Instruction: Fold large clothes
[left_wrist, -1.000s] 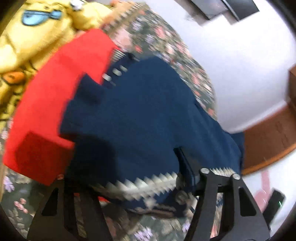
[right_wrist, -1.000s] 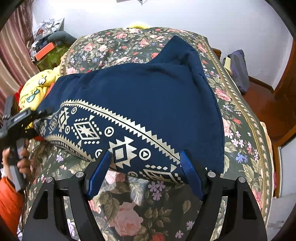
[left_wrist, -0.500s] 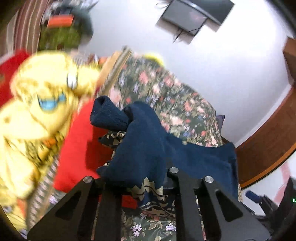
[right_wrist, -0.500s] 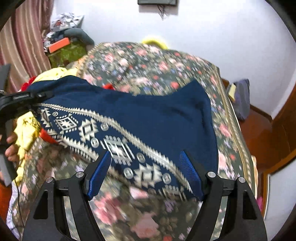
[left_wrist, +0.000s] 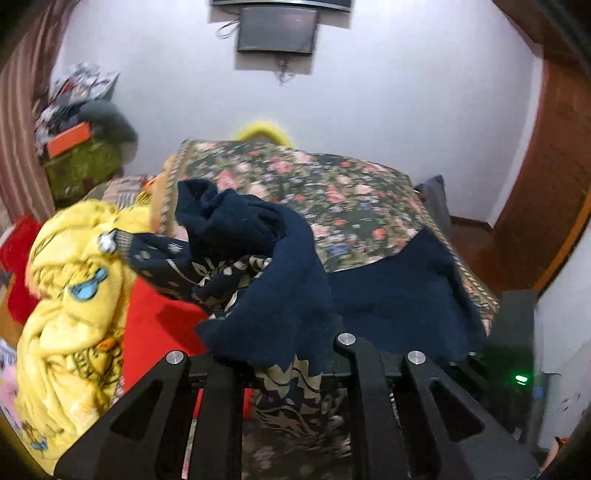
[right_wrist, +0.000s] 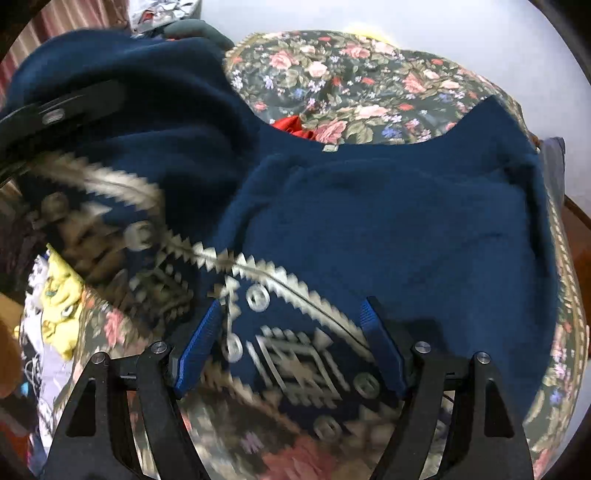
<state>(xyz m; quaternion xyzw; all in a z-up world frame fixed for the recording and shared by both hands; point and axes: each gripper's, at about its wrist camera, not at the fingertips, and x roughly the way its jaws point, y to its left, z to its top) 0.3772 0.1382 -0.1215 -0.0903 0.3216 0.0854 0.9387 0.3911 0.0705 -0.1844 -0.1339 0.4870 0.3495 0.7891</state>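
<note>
While your left gripper (left_wrist: 284, 354) is clenched on a bunched fold of the navy blanket (right_wrist: 388, 221), that part of the cloth is lifted off the floral bedspread (left_wrist: 332, 192) and hangs over the finger bases, cream pattern showing beneath. The rest of the blanket lies spread on the bedspread toward its right edge, plain navy side up, with the zigzag border (right_wrist: 266, 269) running along the near side.

Your right gripper (right_wrist: 291, 347) is spread wide, its blue pads (right_wrist: 199, 339) set apart on either side of the patterned border; whether the pads touch the cloth you cannot tell, since that stretch is blurred. In the right wrist view the left gripper shows at upper left, with blanket piled over it.

Left of the bedspread sits a yellow cartoon blanket (left_wrist: 70, 295), and a red cloth (left_wrist: 159, 325) lies between it and the lifted navy fold. A dark screen (left_wrist: 277, 35) hangs on the wall beyond the bedspread.
</note>
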